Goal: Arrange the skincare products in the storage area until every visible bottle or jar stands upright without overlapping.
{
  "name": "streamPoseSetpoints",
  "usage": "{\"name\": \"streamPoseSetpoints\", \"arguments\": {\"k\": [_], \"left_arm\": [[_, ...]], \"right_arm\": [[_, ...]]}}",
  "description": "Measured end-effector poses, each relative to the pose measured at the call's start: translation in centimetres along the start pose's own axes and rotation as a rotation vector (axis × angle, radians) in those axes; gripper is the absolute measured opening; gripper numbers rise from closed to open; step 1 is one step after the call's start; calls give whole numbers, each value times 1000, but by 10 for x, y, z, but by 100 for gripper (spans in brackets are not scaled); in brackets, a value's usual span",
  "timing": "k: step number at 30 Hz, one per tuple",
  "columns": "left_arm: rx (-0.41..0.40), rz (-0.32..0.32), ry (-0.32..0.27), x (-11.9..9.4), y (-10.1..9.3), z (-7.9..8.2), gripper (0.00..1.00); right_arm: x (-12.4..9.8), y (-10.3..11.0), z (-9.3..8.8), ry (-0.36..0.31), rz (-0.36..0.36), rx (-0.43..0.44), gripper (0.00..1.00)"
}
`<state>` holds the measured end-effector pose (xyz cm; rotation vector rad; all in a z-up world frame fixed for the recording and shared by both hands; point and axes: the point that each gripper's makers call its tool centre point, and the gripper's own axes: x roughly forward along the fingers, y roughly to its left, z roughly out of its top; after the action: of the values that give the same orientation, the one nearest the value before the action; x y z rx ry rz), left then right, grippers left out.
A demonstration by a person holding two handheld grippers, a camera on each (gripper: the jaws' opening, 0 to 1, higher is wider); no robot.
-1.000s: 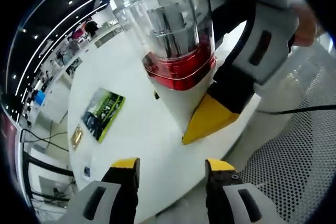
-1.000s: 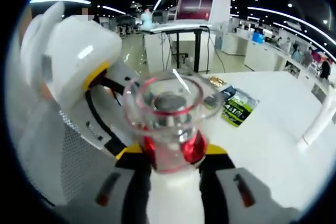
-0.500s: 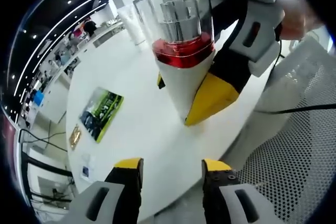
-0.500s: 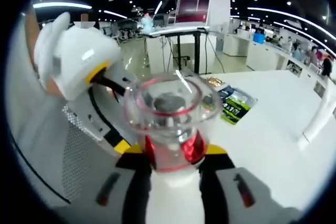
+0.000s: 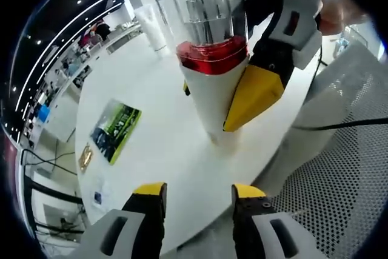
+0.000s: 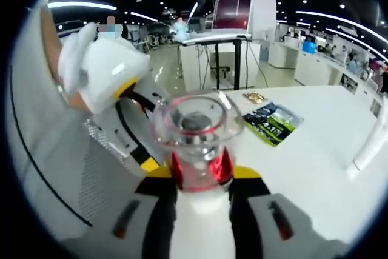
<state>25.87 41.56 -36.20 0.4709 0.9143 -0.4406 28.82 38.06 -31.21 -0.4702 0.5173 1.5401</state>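
In the right gripper view the right gripper (image 6: 200, 189) rises from the bottom centre with its yellow-tipped jaws closed on the white body of a bottle (image 6: 199, 210), just under its red collar; the clear cap (image 6: 197, 127) points away from the camera toward mid-frame, so the bottle's long axis runs along the jaws, bottom to centre of the picture. In the left gripper view the same bottle (image 5: 212, 83) sits upper centre, cap at the top, white body tapering down to a base that appears to meet the white table (image 5: 151, 168) near mid-frame; it reads as upright or nearly so, leaning slightly to the left at the top. The left gripper (image 5: 197, 195) hangs at the bottom centre, jaws parted and holding nothing, with the bottle straight ahead of it and a strip of bare table between. The right one is thus the one in charge, and my reading is that the coming move is a release once the base sits flat. Farther off at left lie a green packet (image 5: 115, 130) and a small gold item (image 5: 86, 157), and a white tube (image 5: 151, 25) stands at upper left.
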Motion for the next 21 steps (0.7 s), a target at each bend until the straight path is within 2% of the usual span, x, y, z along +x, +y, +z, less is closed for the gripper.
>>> {"name": "streamPoseSetpoints", "arguments": {"k": [13,21], "left_arm": [[1,1,2,0,0,0,43],[8,-9,16,1,-1,-3,43]], "right_arm": [[-2,-1,3,2,22,27,30],[-28,-44,26,-63,-65,55,30]]}}
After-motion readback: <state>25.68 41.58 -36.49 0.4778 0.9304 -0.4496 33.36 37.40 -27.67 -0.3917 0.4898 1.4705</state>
